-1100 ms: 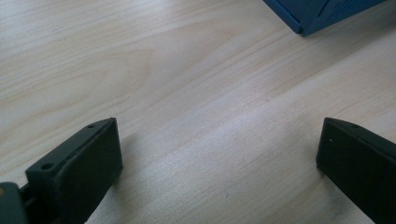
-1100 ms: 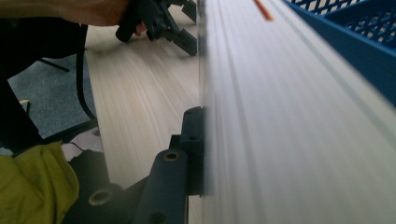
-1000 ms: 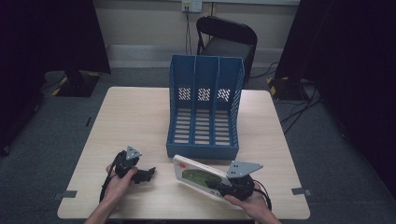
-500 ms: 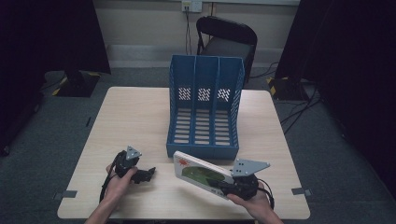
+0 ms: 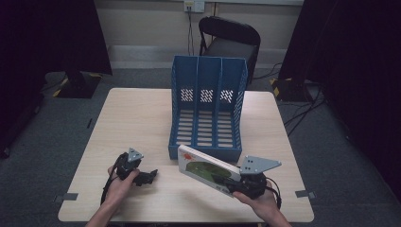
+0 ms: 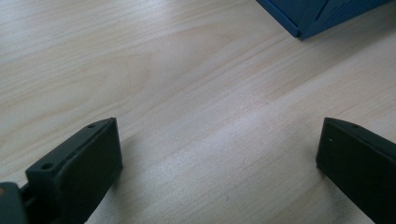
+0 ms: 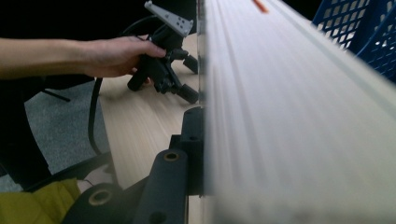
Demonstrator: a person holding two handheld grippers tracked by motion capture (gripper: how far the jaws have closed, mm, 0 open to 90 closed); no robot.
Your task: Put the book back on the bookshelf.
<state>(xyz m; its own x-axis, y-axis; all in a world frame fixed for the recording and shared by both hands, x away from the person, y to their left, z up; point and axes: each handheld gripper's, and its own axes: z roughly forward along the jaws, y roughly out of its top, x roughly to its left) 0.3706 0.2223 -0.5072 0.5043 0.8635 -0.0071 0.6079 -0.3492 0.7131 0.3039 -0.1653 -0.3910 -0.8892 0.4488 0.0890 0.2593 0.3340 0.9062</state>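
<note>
My right gripper (image 5: 230, 182) is shut on a thick book (image 5: 204, 167) with a white and green cover, and holds it by its near end, tilted above the table's front right. In the right gripper view the book's (image 7: 289, 116) page edge runs away from me, and one black finger (image 7: 192, 149) presses on its left face; the other is hidden behind it. My left gripper (image 5: 147, 177) rests on the table at the front left, held by a hand. Its jaws (image 6: 219, 149) stand wide apart over bare wood with nothing between them.
A blue three-slot file rack (image 5: 208, 111) stands in the middle of the light wooden table (image 5: 137, 118), just beyond the book; its corner (image 6: 303, 21) shows in the left gripper view. A black chair (image 5: 229, 40) stands behind the table. The other hand's gripper (image 7: 166, 65) lies farther off.
My right gripper has risen a little with the book, whose far end now sits higher off the table. The left gripper has stayed put.
</note>
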